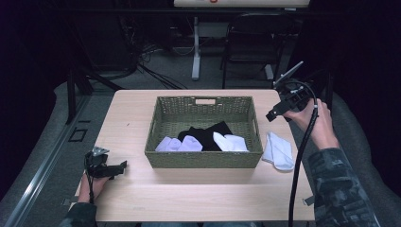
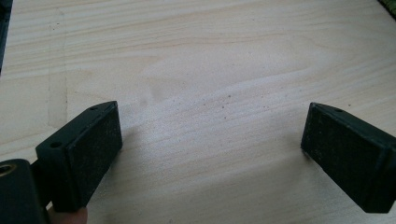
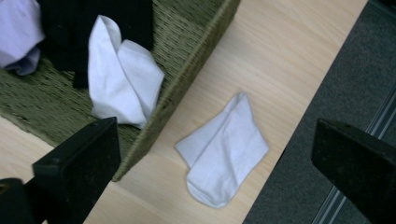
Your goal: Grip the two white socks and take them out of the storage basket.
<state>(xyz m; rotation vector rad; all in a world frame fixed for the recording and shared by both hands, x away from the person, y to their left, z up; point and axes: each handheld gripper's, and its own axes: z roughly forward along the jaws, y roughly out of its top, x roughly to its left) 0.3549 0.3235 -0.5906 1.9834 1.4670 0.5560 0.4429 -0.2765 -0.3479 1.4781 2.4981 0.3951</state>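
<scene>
The right hand-held gripper [image 1: 275, 113] hangs above the far right of the pale wooden bench [image 1: 198, 194], jaws wide and empty. Below it a folded white sock [image 3: 223, 151] lies flat on the bench, just beside the green woven basket [image 1: 203, 160]. The left hand-held gripper [image 1: 118, 168] rests near the bench's left front, jaws wide.

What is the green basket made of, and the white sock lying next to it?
The basket looks woven from olive-green wicker or paper cord: its walls show a tight, matt plaited weave. The white sock on the table looks like soft knitted fabric, probably cotton: it lies limp and folded, with a dull, faintly ribbed surface.
</scene>
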